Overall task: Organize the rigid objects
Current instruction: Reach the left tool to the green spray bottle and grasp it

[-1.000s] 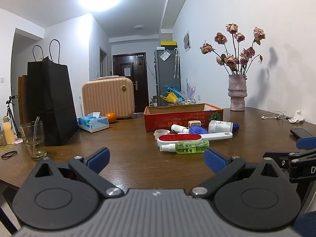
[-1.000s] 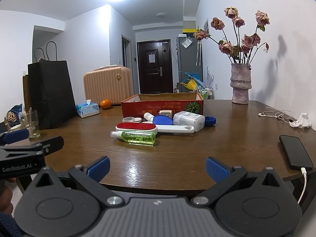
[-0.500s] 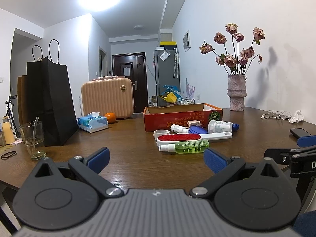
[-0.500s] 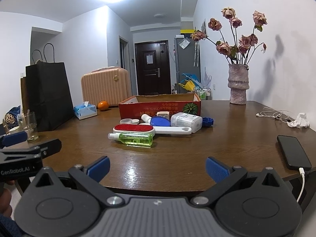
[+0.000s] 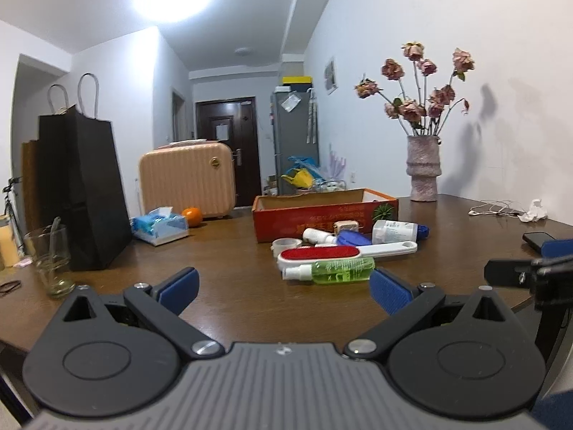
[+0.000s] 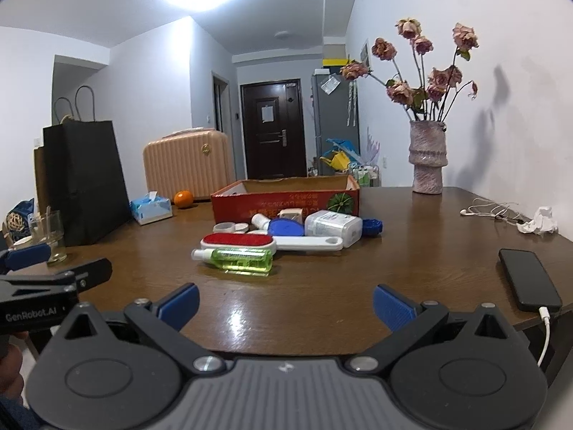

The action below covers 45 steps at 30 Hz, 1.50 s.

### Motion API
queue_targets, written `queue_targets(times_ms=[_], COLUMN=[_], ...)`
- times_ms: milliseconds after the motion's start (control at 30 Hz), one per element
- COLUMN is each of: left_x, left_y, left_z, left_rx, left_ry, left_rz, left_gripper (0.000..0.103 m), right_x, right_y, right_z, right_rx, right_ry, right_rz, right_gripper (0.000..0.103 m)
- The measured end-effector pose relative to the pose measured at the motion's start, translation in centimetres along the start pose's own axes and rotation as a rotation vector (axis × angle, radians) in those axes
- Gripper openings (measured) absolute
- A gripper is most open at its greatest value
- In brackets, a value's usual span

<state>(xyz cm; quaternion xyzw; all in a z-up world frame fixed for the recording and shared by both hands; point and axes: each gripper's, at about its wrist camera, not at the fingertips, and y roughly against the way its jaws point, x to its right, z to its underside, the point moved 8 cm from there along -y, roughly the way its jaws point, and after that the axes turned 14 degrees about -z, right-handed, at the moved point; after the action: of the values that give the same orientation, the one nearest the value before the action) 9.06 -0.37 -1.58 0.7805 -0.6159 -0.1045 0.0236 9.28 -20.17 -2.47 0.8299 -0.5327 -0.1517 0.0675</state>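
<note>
A home: dining table [image 6: 322, 308], suitcase [image 6: 186, 165], fridge [image 6: 335, 122], vase [image 6: 428, 157].

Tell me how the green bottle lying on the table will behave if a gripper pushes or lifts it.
The green bottle lies on its side, so it will probably roll when nudged. Its smooth clear plastic may slip in the fingers. It looks small and likely light.

A green spray bottle [image 6: 236, 258] lies on its side, cap toward 9 o'clock. Just behind it at 12 o'clock lies a red-faced lint brush [image 6: 239, 242], white handle toward 3 o'clock. Small jars cluster before the open red box [image 6: 286, 203].
</note>
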Motion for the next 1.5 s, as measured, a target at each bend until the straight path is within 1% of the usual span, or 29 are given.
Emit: queue_targets(times_ms=[100,200,267,367,467,533,600,633,667,700,733,767,800,867,933,1000,1033,1133,1200,1233,1300,1367,1400,1433,1467,1500], left_x=[0.5,1.4,2.4,3.8,4.2,4.3,4.3,4.3,4.2,4.3,4.3,4.3,4.4,4.6,4.9,5.2,5.2,4.9,4.4,4.0,3.7,3.8,4.0,4.2,4.6,5.1], left_y=[-2.0,-4.7,-6.8,-9.4,-11.9,-13.1,-14.2,-14.9,-15.5,-15.8,-16.3,-16.7,-17.1,-17.7,-18.3,-18.8,-19.1,-19.8,-20.1,-20.3,-20.6,-20.6,-20.6,-20.4,-20.3,-20.1], left_z=[-0.5,-0.5,-0.1,0.7,1.4,1.5,1.5,1.6,1.7,1.7,1.6,1.6,1.4,1.2,1.0,1.0,1.2,1.7,1.9,2.0,2.3,2.7,2.8,2.7,2.7,2.7], left_rx=[-0.003,-0.060,-0.107,-0.192,-0.287,-0.325,-0.345,-0.359,-0.374,-0.386,-0.398,-0.407,-0.411,-0.416,-0.420,-0.441,-0.462,-0.502,-0.508,-0.519,-0.549,-0.574,-0.577,-0.565,-0.559,-0.560], left_ry=[-0.009,-0.006,-0.001,0.001,0.060,0.087,0.106,0.119,0.139,0.162,0.189,0.212,0.230,0.243,0.247,0.258,0.270,0.313,0.337,0.347,0.354,0.350,0.335,0.309,0.275,0.248], left_rz=[-0.025,-0.022,-0.012,0.026,0.033,0.042,0.038,0.034,0.039,0.048,0.059,0.068,0.077,0.089,0.097,0.108,0.122,0.148,0.143,0.142,0.143,0.148,0.147,0.139,0.135,0.133], left_gripper=[0.103,0.103,0.103,0.103,0.103,0.103,0.103,0.103,0.101,0.100,0.096,0.094,0.093,0.093,0.092,0.091,0.090,0.090,0.090,0.090,0.090,0.087,0.086,0.080,0.066,0.057], right_x=[1.0,2.7,3.9,4.9,5.1,5.6,6.0,6.2,6.5,6.7,6.9,7.0,7.2,7.3,7.3,7.3,7.5,6.3,5.0,4.8,5.0,5.9,6.4,6.9,7.5,7.9], right_y=[-0.7,-2.4,-3.7,-5.9,-8.7,-10.6,-12.2,-13.1,-14.0,-14.9,-15.9,-16.9,-18.0,-19.8,-21.5,-23.0,-23.4,-23.7,-23.0,-22.6,-21.9,-20.9,-20.5,-20.2,-19.8,-19.5], right_z=[-0.9,-1.8,-2.4,-2.9,-2.7,-2.6,-2.5,-2.6,-2.6,-2.6,-2.8,-2.9,-3.1,-3.5,-3.7,-3.4,-3.1,-2.6,-2.4,-2.4,-2.3,-2.5,-2.7,-2.7,-2.7,-2.7], right_rx=[0.039,0.059,0.067,0.053,0.002,-0.043,-0.088,-0.099,-0.115,-0.125,-0.129,-0.132,-0.140,-0.157,-0.174,-0.209,-0.227,-0.252,-0.247,-0.238,-0.223,-0.189,-0.175,-0.162,-0.152,-0.146], right_ry=[0.019,0.035,0.033,0.051,0.088,0.073,0.026,-0.003,-0.034,-0.060,-0.078,-0.086,-0.088,-0.083,-0.071,-0.076,-0.089,-0.108,-0.145,-0.186,-0.247,-0.269,-0.272,-0.275,-0.282,-0.288], right_rz=[0.014,0.056,0.061,0.035,-0.042,-0.076,-0.125,-0.145,-0.165,-0.184,-0.199,-0.203,-0.196,-0.186,-0.183,-0.183,-0.198,-0.273,-0.360,-0.400,-0.428,-0.390,-0.362,-0.335,-0.314,-0.298], right_gripper=[0.103,0.103,0.103,0.103,0.103,0.103,0.101,0.096,0.088,0.084,0.075,0.067,0.064,0.052,0.045,0.043,0.042,0.040,0.032,0.032,0.036,0.045,0.047,0.050,0.052,0.052])
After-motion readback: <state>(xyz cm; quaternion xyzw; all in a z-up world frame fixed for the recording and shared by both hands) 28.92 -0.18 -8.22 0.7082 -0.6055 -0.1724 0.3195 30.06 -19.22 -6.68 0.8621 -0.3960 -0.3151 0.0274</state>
